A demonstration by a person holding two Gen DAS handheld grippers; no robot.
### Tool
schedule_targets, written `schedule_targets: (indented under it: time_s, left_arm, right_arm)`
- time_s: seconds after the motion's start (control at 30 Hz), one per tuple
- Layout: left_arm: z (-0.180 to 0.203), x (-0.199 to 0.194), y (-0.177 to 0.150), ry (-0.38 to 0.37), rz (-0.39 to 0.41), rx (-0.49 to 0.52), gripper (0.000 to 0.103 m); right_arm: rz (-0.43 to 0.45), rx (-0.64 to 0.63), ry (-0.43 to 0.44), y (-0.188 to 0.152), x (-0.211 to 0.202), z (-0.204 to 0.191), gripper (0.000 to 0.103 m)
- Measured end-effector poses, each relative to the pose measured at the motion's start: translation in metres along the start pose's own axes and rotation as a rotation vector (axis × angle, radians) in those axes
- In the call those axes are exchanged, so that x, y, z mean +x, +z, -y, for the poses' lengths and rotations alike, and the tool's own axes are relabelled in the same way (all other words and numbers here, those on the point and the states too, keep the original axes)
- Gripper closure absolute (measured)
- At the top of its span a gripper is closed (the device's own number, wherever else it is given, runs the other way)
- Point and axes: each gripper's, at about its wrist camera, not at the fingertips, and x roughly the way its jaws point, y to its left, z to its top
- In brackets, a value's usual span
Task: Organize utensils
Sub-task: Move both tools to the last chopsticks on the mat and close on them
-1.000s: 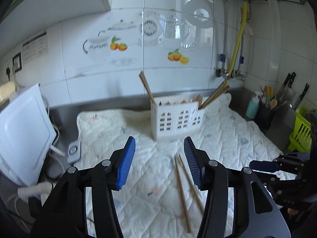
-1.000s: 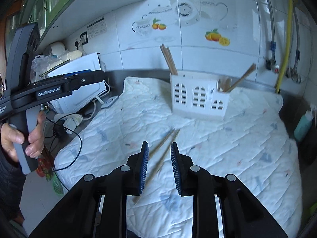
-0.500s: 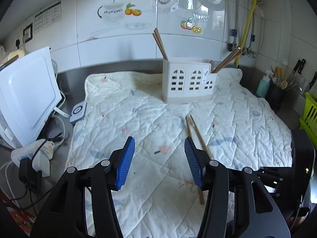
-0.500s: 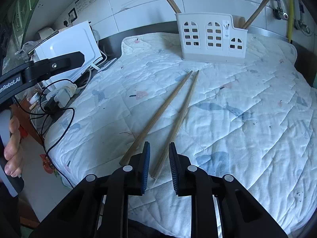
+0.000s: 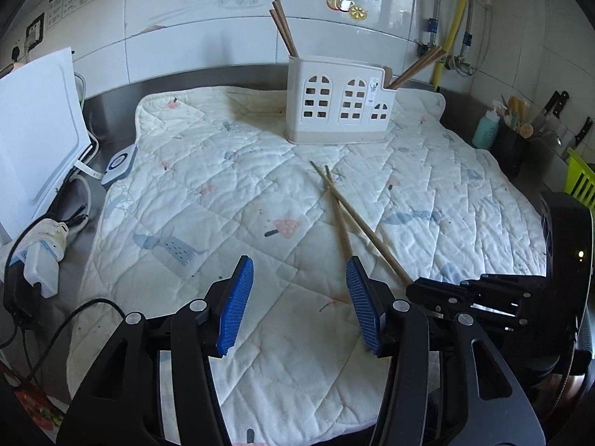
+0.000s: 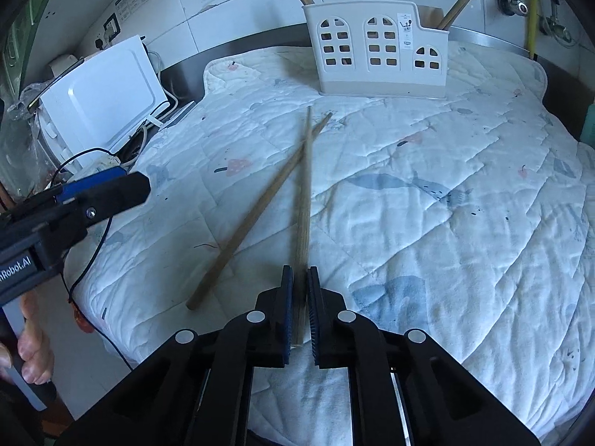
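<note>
Quilted cloth (image 5: 230, 200) covers the table. At left, the left hand-held gripper (image 5: 299, 303) hovers half open, holding nothing. Two chopsticks (image 6: 260, 200) lie crossed mid-cloth; the right hand-held gripper (image 6: 299, 312) seemingly pinches the right chopstick (image 6: 303, 200). Far back stands a white utensil holder (image 6: 379, 48).

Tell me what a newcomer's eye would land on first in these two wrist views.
Probably the two bare wooden chopsticks crossed on the white quilted cloth, with the right gripper shut on the near end of one. Behind them, at the far edge of the cloth, stands a white plastic utensil holder with arched window cut-outs, more chopsticks poking out. The left gripper is open above the cloth, empty.
</note>
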Motion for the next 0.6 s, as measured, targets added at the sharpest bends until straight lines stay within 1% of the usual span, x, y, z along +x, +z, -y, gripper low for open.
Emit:
schedule_targets:
  time_s: [0.13,0.17,0.23,0.3,0.37,0.4,0.53,0.6]
  left_arm:
    - [0.016,0.012,-0.009,-0.045,-0.028,0.027,0.052]
    - [0.02,0.016,-0.011,-0.058,-0.04,0.034,0.056]
    - [0.028,0.024,-0.014,-0.075,-0.057,0.045,0.058]
    - [0.035,0.033,-0.017,-0.083,-0.074,0.058,0.067]
    - [0.038,0.041,-0.019,-0.091,-0.093,0.058,0.068]
    - [0.039,0.046,-0.021,-0.09,-0.101,0.054,0.074]
    - [0.038,0.058,-0.025,-0.09,-0.123,0.032,0.078]
    - [0.038,0.058,-0.025,-0.081,-0.113,0.035,0.08]
  right_arm:
    - [0.03,0.002,-0.02,0.0,-0.013,0.01,0.096]
    - [0.04,0.002,-0.026,0.0,-0.017,0.012,0.096]
    - [0.064,-0.007,-0.042,0.001,-0.027,0.017,0.096]
    - [0.093,-0.02,-0.062,0.003,-0.039,0.021,0.096]
    - [0.121,-0.029,-0.077,0.006,-0.05,0.026,0.096]
    - [0.136,-0.034,-0.088,0.008,-0.057,0.028,0.096]
    - [0.198,-0.042,-0.108,0.02,-0.08,0.037,0.096]
    - [0.224,-0.048,-0.112,0.026,-0.09,0.039,0.096]
